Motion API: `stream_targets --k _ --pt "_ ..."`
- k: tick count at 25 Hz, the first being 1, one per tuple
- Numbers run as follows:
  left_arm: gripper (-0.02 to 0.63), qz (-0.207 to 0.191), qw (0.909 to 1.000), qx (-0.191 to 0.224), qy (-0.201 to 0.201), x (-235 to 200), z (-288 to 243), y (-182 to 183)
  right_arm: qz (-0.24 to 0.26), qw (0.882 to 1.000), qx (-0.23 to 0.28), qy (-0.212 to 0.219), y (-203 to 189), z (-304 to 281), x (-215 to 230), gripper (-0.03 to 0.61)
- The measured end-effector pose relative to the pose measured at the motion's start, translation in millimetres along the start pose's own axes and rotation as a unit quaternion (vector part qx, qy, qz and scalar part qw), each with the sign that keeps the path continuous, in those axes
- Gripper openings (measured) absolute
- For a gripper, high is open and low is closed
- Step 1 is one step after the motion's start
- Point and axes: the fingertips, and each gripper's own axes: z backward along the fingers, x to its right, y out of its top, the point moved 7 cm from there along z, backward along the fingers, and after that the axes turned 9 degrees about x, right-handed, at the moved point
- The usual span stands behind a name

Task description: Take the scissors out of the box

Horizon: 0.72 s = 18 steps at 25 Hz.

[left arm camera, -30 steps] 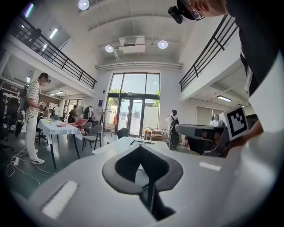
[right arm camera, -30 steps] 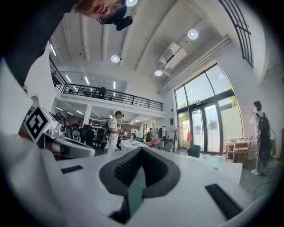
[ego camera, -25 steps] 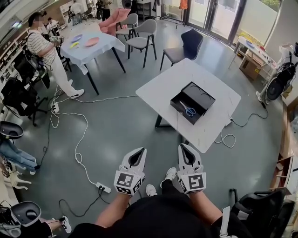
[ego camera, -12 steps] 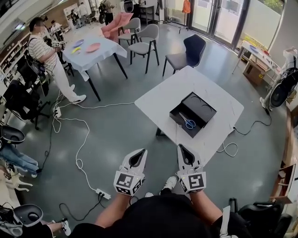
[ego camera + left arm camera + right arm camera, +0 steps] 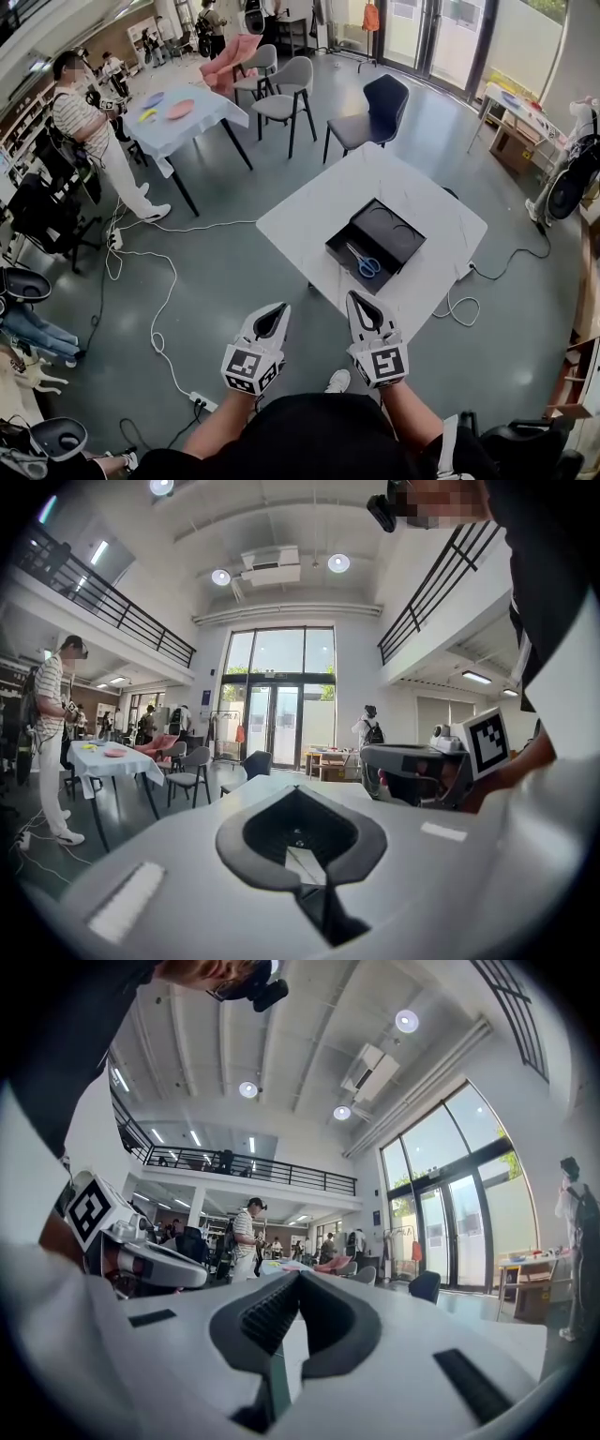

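Far left, a person in a striped shirt [image 5: 80,112] stands beside a table draped in pale blue cloth [image 5: 187,117], and a white cable [image 5: 161,281] snakes across the grey floor. Moving in, the left forearm reaches forward from the body, bare to the elbow, carrying the left tool [image 5: 278,307] low over the floor, its marker cube facing up. Its jaws are pressed together, tips meeting, nothing between them. Just beside it, the right forearm runs parallel, and the right tool [image 5: 354,296] points the same way, also clenched and empty. Both tools sit level with each other, side by side, aimed ahead at the white table [image 5: 309,206]. The right tool's tip lies close to that table's near edge; the left one hangs over bare floor. On the table, right of centre, the black box [image 5: 339,258] lies open, and the blue-handled scissors [image 5: 360,262] rest inside its nearer compartment, well apart from both tools.
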Motion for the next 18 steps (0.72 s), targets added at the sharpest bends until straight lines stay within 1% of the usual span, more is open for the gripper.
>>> stream_targets --k 6,10,13,18 --pt "0.009 -0.004 1.0000 -0.001 0.003 6.5 -20.1 6.1 -0.018 1.000 0.007 -0.003 5.4 -6.2 25.1 0.006" --pt "0.009 -0.009 0.9999 0.004 0.009 8.7 -34.2 4.6 -0.028 1.000 0.004 -0.002 -2.0 -7.2 38.4 0.006" --pt "0.009 -0.003 0.9999 0.004 0.016 1.0 -40.1 0.0 -0.029 1.000 -0.001 0.003 -7.3 -14.6 41.2 0.006" --pt "0.009 0.006 0.9998 -0.007 0.018 -20.1 -57.2 -13.0 -0.029 0.999 -0.012 0.013 -16.7 -38.3 45.5 0.006"
